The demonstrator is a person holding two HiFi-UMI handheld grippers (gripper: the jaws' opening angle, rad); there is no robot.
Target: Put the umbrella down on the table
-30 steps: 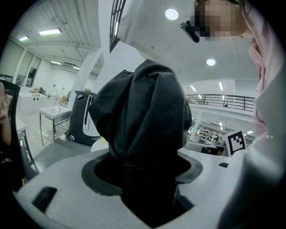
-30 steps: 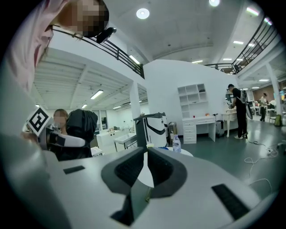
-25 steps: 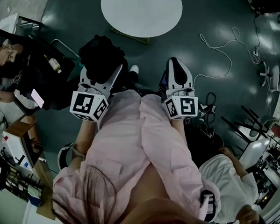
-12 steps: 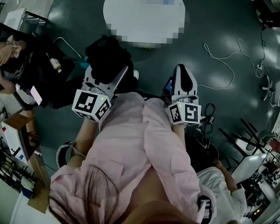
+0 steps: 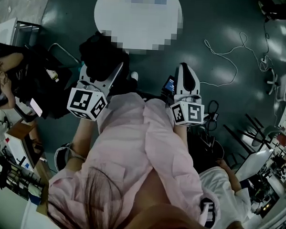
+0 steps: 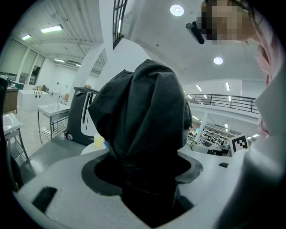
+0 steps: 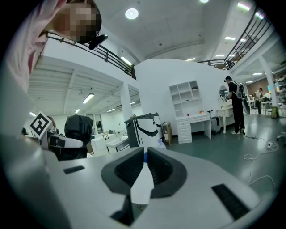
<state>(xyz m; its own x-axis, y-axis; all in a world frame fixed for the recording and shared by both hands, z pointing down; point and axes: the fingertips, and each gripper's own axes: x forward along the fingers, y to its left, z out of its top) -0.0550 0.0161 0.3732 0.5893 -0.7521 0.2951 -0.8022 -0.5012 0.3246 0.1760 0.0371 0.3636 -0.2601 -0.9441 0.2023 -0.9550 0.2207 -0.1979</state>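
Observation:
A folded black umbrella [image 5: 103,57] sticks out forward from my left gripper [image 5: 105,74], which is shut on it. In the left gripper view the umbrella's bunched fabric [image 6: 143,116] fills the space between the jaws of the left gripper [image 6: 142,169] and hides most of what lies ahead. The round white table [image 5: 137,20] lies just beyond the umbrella's tip in the head view. My right gripper [image 5: 187,79] is held beside it at the same height. In its own view the right gripper [image 7: 145,162] has its pads together with nothing between them.
A seated person [image 5: 6,75] and dark chairs are at the left, and another person [image 5: 225,188] sits at the lower right. A white cable [image 5: 222,53] trails over the dark floor. A white desk with shelves [image 7: 192,118] and a standing person [image 7: 235,105] are far ahead on the right.
The left gripper with the umbrella has drifted slightly left and towards the table. The right gripper has kept its place and stays shut.

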